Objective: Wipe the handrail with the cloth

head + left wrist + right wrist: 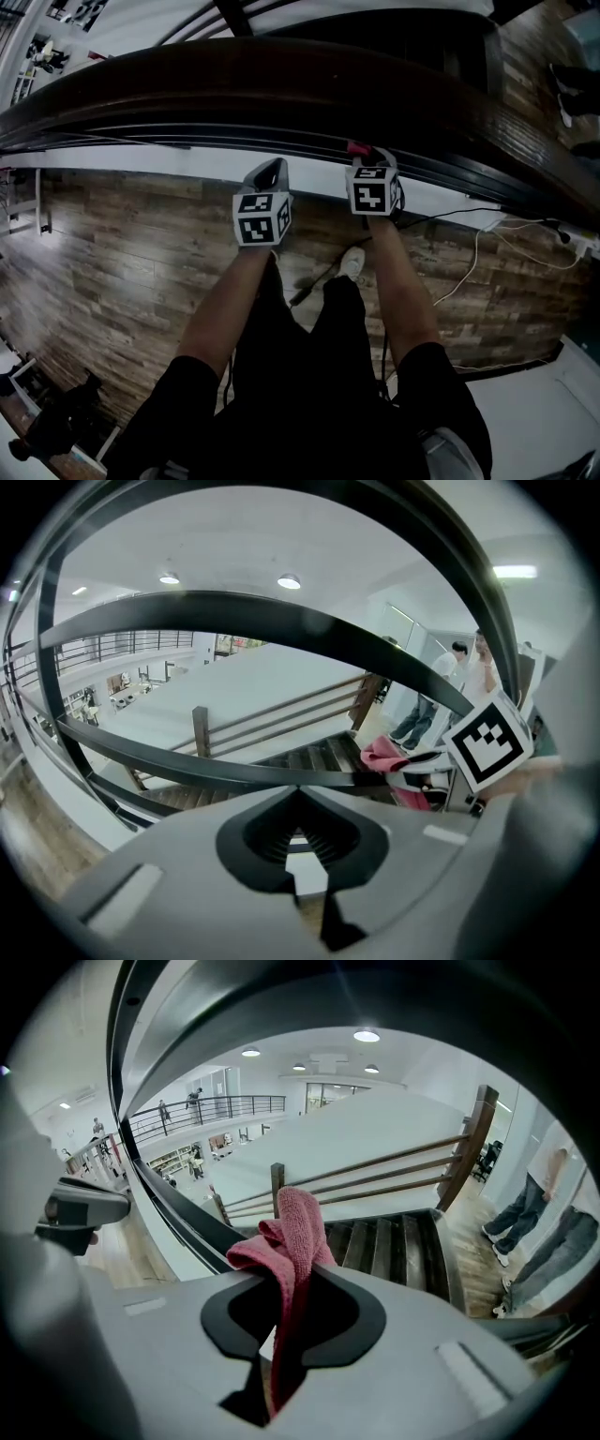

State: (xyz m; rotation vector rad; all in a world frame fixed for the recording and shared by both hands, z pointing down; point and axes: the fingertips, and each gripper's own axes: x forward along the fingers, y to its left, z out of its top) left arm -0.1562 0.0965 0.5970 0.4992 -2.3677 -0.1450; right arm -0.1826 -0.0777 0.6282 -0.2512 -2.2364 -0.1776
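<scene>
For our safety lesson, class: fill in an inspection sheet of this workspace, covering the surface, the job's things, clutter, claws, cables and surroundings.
Surface: dark curved handrail; dirt cannot be told.
Job's things: pink cloth, pinched in the right claw.
Clutter: nothing seen.
Claws: right claw shut on the cloth, close to the handrail; left claw shut, empty, beside it.
Cables: white cable and black cable loose on the wood floor, by a power strip.
Surroundings: stairs beyond the handrail; people standing at the right.
</scene>
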